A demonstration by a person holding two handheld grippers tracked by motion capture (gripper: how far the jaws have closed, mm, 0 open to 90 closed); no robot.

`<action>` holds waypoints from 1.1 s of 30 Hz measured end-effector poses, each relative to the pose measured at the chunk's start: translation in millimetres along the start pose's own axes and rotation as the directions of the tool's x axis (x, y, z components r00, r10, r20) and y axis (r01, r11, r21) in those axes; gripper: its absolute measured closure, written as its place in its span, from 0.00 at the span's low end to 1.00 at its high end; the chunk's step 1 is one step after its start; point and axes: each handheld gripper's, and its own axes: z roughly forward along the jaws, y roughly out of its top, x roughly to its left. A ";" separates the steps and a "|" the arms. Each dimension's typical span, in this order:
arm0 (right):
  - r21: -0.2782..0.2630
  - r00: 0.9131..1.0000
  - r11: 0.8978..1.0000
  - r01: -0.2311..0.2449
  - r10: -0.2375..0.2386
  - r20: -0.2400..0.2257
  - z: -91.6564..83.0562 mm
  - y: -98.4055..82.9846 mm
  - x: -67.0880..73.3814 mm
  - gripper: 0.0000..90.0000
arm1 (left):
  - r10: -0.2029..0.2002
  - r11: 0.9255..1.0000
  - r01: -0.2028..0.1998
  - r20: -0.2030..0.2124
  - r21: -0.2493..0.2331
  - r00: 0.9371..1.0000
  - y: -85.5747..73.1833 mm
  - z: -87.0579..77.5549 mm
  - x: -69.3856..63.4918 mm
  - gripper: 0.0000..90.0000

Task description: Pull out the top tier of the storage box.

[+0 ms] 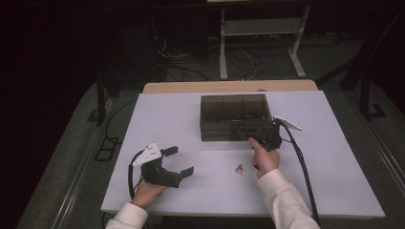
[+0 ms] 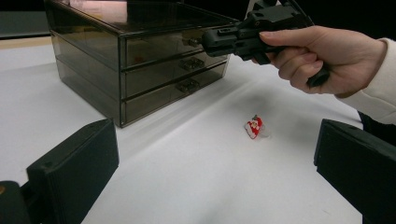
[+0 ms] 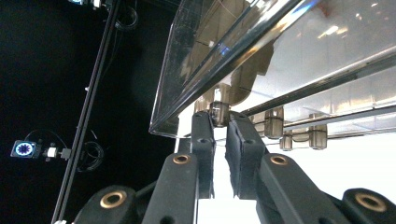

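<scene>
The right gripper [image 3: 220, 122] grasps the top knob [image 3: 218, 113] of the smoky transparent plastic drawer box [image 1: 233, 117]; next comes a straight pull. The left gripper [image 1: 179, 161], released, waits nearby.

- the little red thing [image 1: 239, 169] on the table is way too tiny to make out
- drawer box [image 3: 289, 60] gets chopped off by the right gripper view's edges
</scene>
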 end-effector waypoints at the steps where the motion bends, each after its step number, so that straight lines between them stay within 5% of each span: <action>1: 0.003 1.000 1.000 -0.004 0.004 -0.002 0.0 0.2 -0.1 0.90 | 0.000 1.000 0.000 0.000 0.001 1.000 0.0 0.0 0.0 0.00; 33: 0.015 1.000 1.000 -0.025 0.025 0.000 -3.6 -5.4 1.0 0.91 | 0.000 1.000 0.000 -0.003 0.001 1.000 -0.1 0.2 0.1 0.00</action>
